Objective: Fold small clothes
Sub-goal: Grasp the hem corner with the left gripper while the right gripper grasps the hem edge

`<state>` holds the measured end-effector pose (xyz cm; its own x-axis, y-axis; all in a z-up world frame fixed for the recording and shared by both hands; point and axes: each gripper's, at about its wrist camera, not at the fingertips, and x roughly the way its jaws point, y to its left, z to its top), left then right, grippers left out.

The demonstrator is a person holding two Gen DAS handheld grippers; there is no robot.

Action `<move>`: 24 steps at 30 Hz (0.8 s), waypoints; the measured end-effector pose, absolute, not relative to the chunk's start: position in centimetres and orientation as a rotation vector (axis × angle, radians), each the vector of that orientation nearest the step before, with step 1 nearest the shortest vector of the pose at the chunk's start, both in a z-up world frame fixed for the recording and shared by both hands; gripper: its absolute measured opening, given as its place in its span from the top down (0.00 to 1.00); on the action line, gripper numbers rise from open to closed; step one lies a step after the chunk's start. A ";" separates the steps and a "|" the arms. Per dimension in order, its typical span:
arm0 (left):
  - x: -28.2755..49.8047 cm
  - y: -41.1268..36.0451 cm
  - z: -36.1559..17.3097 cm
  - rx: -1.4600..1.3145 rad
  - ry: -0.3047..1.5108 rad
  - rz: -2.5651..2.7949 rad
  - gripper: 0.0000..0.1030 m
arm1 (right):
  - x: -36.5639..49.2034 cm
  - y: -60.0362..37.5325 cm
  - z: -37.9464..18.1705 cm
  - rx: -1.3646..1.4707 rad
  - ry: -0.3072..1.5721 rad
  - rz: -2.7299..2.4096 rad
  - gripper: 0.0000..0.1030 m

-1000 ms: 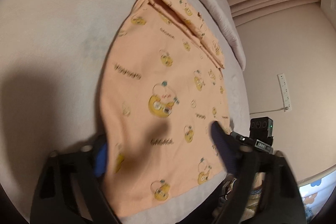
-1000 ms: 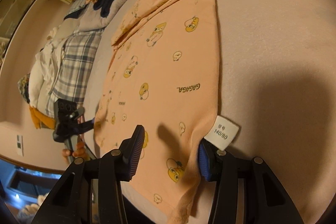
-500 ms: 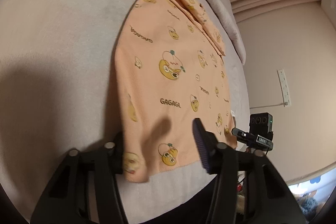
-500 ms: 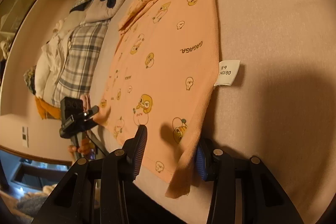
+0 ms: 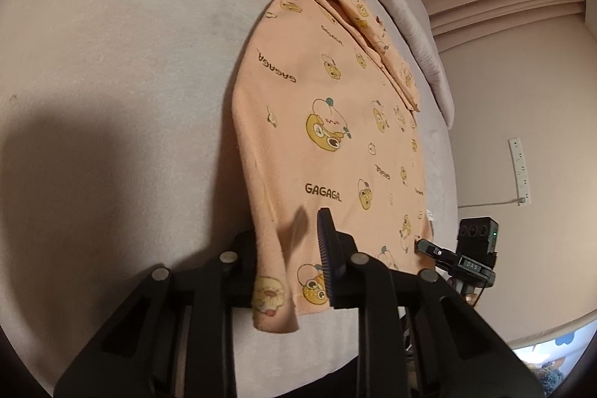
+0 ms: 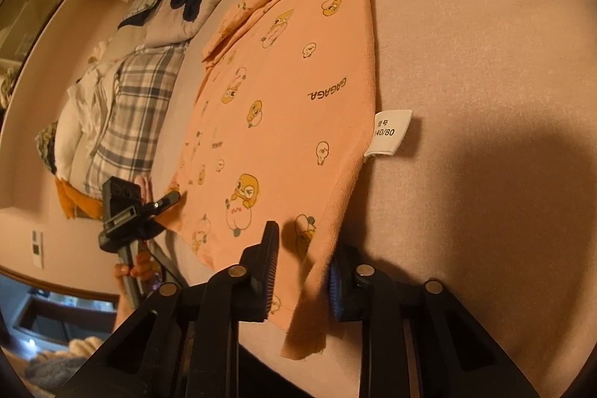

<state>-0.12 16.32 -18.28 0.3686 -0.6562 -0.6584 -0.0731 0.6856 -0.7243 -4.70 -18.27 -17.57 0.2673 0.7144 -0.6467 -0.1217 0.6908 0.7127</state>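
A small peach garment (image 5: pixel 328 122) printed with yellow cartoon figures and "GAGAGA" lies flat on a pale bed sheet (image 5: pixel 112 62); it also shows in the right wrist view (image 6: pixel 291 107), with a white size tag (image 6: pixel 390 133) at its edge. My left gripper (image 5: pixel 291 260) is open, its jaws on either side of one near corner of the hem, which droops over the bed edge. My right gripper (image 6: pixel 302 271) is open, its jaws on either side of the other near corner. Each gripper appears in the other's view, at the far corner.
A pile of other clothes (image 6: pixel 123 107), plaid and white, lies along the bed beyond the garment. A rolled grey duvet (image 5: pixel 403 10) runs along the far side. A wall with a power strip (image 5: pixel 520 170) stands past the bed.
Both grippers have drawn back toward the near bed edge and the garment has slid with them. The corners now hang loose between open jaws.
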 end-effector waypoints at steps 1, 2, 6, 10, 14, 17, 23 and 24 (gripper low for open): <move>-0.2 16.3 -18.2 -0.748 1.151 -0.416 0.82 | -4.7 -18.3 -17.6 0.596 1.173 0.609 0.82; -0.2 16.2 -18.2 -0.743 1.148 -0.411 0.82 | -4.8 -18.2 -17.6 0.589 1.172 0.607 0.86; -0.3 16.1 -18.1 -0.737 1.138 -0.391 0.93 | -4.9 -18.2 -17.6 0.589 1.161 0.601 0.90; -0.2 15.7 -17.9 -0.764 1.111 -0.429 0.95 | -5.1 -18.2 -17.0 0.624 1.120 0.637 0.91; -0.2 15.6 -17.5 -0.805 1.076 -0.473 0.95 | -5.1 -17.7 -16.3 0.637 1.077 0.665 0.91; -0.3 15.4 -17.1 -0.832 1.055 -0.506 0.95 | -5.0 -17.4 -15.8 0.635 1.049 0.684 0.91; -0.2 15.5 -16.3 -0.867 1.014 -0.547 0.95 | -4.7 -17.5 -15.3 0.652 1.001 0.715 0.91; -0.1 15.5 -16.2 -0.862 1.013 -0.546 0.95 | -4.6 -17.4 -15.2 0.654 0.997 0.717 0.91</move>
